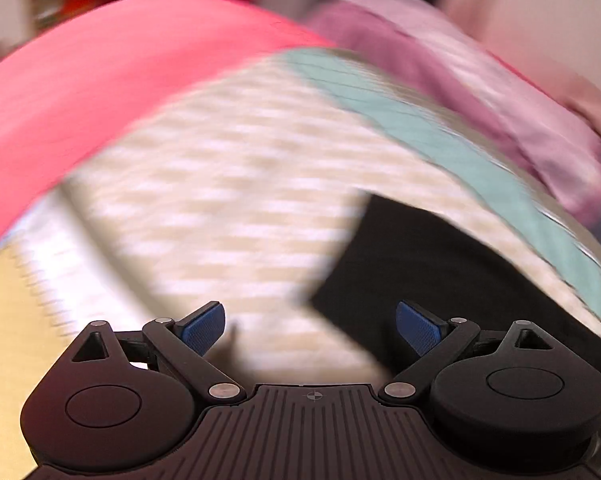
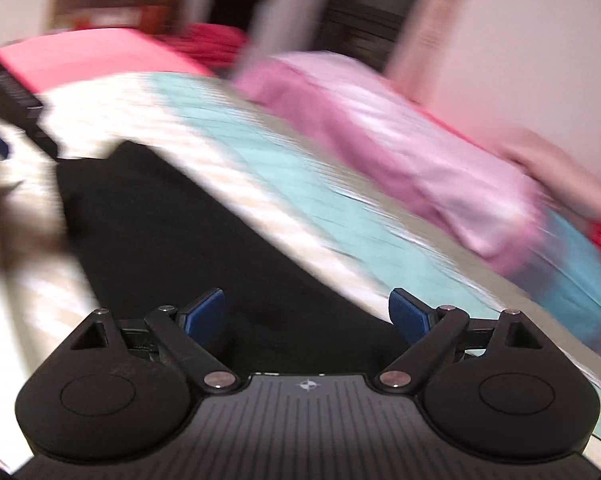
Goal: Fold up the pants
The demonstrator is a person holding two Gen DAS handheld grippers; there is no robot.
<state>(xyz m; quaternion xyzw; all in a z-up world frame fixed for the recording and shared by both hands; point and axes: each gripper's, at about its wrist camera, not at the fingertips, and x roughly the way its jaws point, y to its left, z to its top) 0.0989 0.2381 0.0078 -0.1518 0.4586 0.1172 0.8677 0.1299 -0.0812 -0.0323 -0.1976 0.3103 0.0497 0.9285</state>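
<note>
— Looking from the left wrist, where do the black pants (image 1: 440,264) lie?

— Ahead and to the right of the left gripper (image 1: 310,326), flat on the patterned bedspread (image 1: 220,168). One squared corner points toward the gap between its blue pads, but nothing sits between them; the jaws stand wide and empty.

— And the right gripper (image 2: 308,316)?

— Also spread wide, holding nothing. From its wrist view the dark cloth fills the space straight ahead of the jaws and runs away up-left, so I judge the long axis slants from near-right to far-left. That makes the right hand the nearer one, seemingly right over the fabric.

— Anything else close by?

— A pink garment (image 2: 400,148) lies well apart, past the teal stripe (image 2: 284,168).

— Any labels or writing?

— None legible; both views are smeared with motion blur.
</note>
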